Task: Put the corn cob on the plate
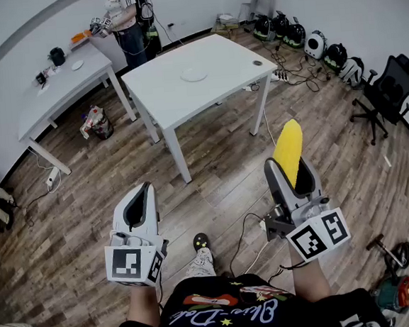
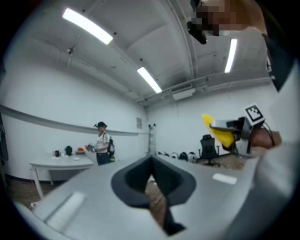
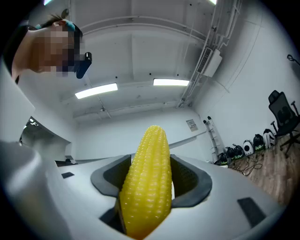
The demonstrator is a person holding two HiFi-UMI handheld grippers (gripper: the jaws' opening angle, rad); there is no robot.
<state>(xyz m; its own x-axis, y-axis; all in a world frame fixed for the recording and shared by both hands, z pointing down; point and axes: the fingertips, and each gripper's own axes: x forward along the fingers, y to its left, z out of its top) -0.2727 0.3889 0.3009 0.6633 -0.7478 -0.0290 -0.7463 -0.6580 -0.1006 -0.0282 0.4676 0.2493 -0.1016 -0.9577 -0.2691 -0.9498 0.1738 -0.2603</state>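
A yellow corn cob (image 1: 289, 152) stands upright and slightly tilted between the jaws of my right gripper (image 1: 291, 175), which is shut on it and held in the air over the wooden floor. In the right gripper view the corn cob (image 3: 146, 178) fills the gap between the dark pads (image 3: 190, 180) and sticks out past them. My left gripper (image 1: 140, 206) is held level beside it, jaws together with nothing in them; the same shows in its own view (image 2: 151, 183). A small white plate (image 1: 194, 75) lies on the white table (image 1: 163, 92) well ahead of both grippers.
A second white table (image 1: 50, 101) with small items stands at the back left, a person (image 1: 125, 20) behind it. A bag (image 1: 97, 123) sits on the floor near it. A black office chair (image 1: 389, 93), helmets (image 1: 315, 43) and cables (image 1: 292, 66) line the right wall.
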